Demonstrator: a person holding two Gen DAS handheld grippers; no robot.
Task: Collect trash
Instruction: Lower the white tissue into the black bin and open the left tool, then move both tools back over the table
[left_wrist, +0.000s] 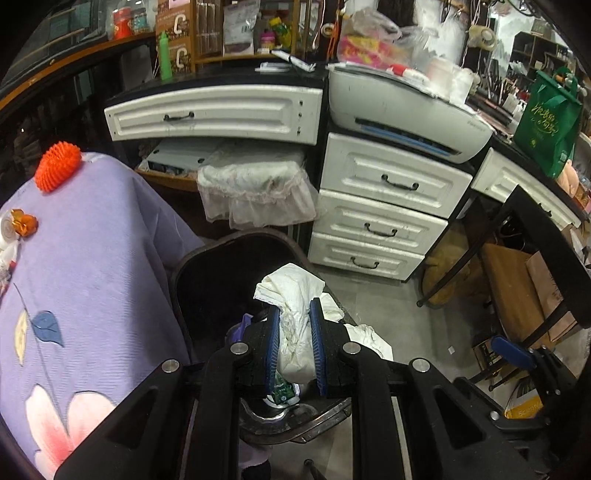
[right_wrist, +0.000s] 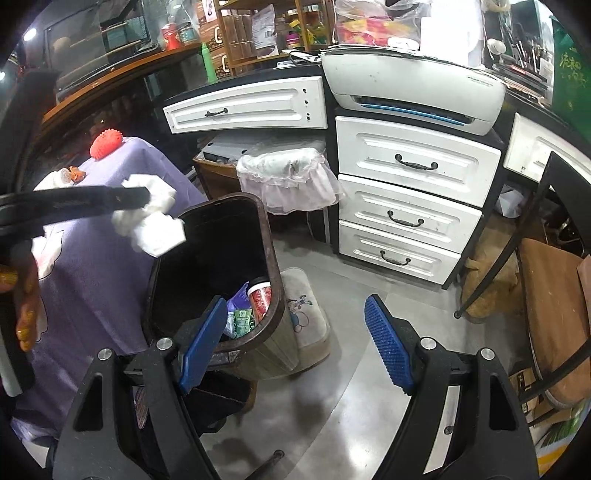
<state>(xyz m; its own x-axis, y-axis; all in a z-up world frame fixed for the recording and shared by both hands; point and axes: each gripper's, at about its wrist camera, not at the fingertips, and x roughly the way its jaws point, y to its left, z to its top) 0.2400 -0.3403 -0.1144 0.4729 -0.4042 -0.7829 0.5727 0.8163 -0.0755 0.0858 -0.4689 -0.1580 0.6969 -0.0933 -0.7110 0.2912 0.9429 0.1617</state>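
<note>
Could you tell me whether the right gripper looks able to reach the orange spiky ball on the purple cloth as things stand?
Probably not directly. The right gripper is open and empty, but the bin and the left gripper with its tissue lie between it and the spiky ball.

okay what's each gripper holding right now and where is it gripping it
The left gripper is shut on a crumpled white tissue, pinched across its middle with the ends sticking out, above the trash bin. The right gripper is open and holds nothing.
</note>
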